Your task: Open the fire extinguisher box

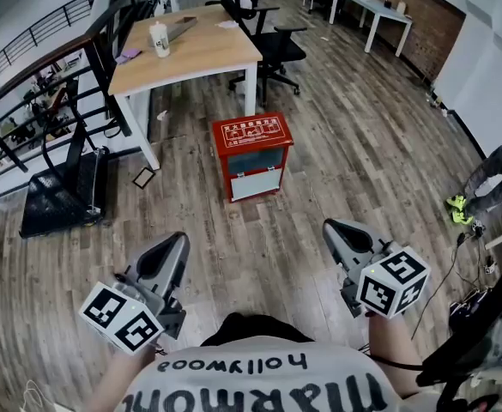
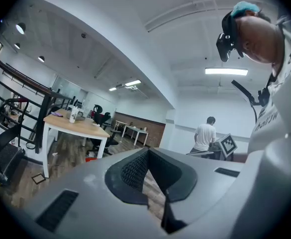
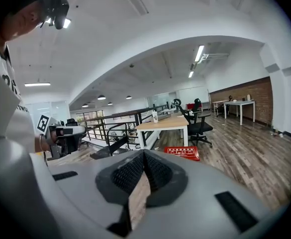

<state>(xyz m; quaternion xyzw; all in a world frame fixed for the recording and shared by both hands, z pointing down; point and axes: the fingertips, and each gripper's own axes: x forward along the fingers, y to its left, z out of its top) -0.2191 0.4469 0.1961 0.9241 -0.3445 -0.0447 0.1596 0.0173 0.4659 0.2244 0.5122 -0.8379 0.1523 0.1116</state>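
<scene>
Ahead on the wood floor (image 1: 336, 136), the fire extinguisher box (image 1: 252, 155) stands well apart from both my claws, between their lines. My left gripper (image 1: 173, 245) is held low by the body and points forward, jaws together, nothing in them. The box is red and upright, with white lettering on its closed lid and a pale front panel. My right gripper (image 1: 335, 230) is in the same pose, jaws together, empty.

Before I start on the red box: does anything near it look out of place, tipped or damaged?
The fire extinguisher box stands upright on the floor, door shut, no damage visible. Only a small dark square object lies askew on the floor left of it, by the table leg.
</scene>
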